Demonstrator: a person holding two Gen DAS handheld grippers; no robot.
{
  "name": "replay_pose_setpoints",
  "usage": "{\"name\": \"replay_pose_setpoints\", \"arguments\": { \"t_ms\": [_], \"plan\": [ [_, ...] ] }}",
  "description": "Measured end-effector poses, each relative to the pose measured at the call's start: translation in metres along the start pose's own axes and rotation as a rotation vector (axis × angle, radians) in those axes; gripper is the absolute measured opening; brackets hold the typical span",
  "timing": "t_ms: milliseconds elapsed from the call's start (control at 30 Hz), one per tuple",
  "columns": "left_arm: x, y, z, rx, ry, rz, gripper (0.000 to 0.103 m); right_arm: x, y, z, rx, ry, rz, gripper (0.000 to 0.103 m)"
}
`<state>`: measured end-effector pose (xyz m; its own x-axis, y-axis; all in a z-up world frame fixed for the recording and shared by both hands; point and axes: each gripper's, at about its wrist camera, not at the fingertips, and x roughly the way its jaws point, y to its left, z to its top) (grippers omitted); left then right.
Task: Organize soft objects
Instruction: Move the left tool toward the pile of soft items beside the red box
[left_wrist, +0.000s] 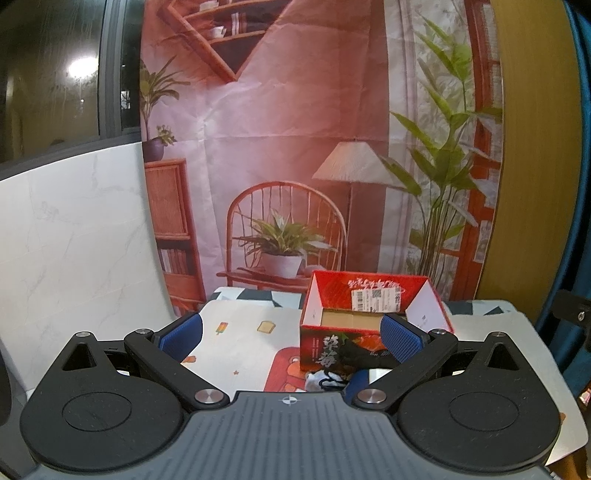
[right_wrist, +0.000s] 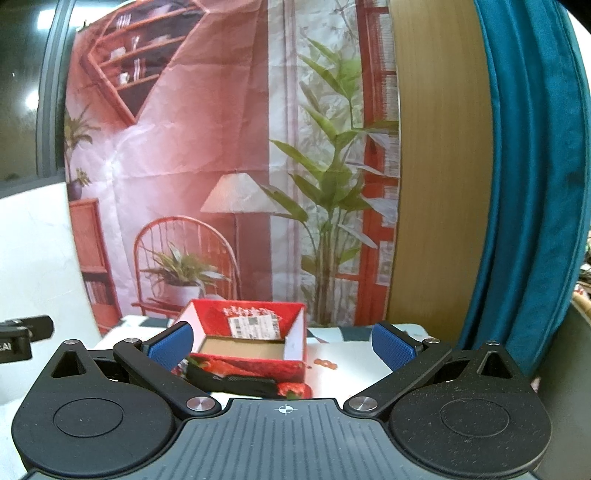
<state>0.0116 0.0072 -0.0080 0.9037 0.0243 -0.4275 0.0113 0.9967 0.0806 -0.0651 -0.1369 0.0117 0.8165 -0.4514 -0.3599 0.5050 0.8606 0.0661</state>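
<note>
A: We see our left gripper (left_wrist: 291, 338) with its jaws spread wide and nothing between the blue pads (left_wrist: 183, 334). It hangs above a tablecloth (left_wrist: 240, 332) printed with small cartoon pictures.

B: And our right gripper (right_wrist: 282, 349) stands the same way, jaws apart, empty. From its camera the red box (right_wrist: 255, 363) sits straight ahead, open at the top, with its flaps up and a white shipping label (right_wrist: 253, 325) on the inner back wall.

A: In the left view we find that red box (left_wrist: 369, 325) to the right of centre, partly behind our right-hand pad. We see bare brown cardboard on its floor.

B: Where are the soft things?

A: A dark fabric item (left_wrist: 365, 356) lies against the front of the box, on the table and outside it. Just nearer to us we see a white piece with dark cord (left_wrist: 327, 380), mostly hidden by the gripper body.

B: From the right we see the same dark fabric item (right_wrist: 232, 380) lying along the front face of the box. Behind everything hangs a printed backdrop (right_wrist: 207, 155), with a teal curtain (right_wrist: 535, 184) on the right.
</note>
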Motion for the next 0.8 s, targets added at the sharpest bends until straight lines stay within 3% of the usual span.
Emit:
{"name": "replay_pose_setpoints", "arguments": {
  "t_ms": [133,267,567,700,800],
  "plan": [
    [0.013,-0.003,-0.004,0.020,0.026,0.036,0.103,0.018,-0.006,-0.003,0.008,0.010,-0.029,0.103],
    [0.040,-0.002,-0.010,0.031,0.060,0.104,0.103,0.051,-0.018,-0.012,0.018,0.075,-0.100,0.103],
    [0.128,0.053,-0.034,-0.093,0.135,0.208,0.103,0.140,-0.058,-0.067,-0.070,0.167,-0.230,0.103],
    [0.166,0.079,-0.050,-0.160,0.159,0.252,0.103,0.182,-0.081,-0.095,-0.068,0.204,-0.237,0.103],
    [0.193,0.093,-0.069,-0.174,0.139,0.236,0.103,0.216,-0.100,-0.116,-0.037,0.222,-0.259,0.103]
  ]
}}
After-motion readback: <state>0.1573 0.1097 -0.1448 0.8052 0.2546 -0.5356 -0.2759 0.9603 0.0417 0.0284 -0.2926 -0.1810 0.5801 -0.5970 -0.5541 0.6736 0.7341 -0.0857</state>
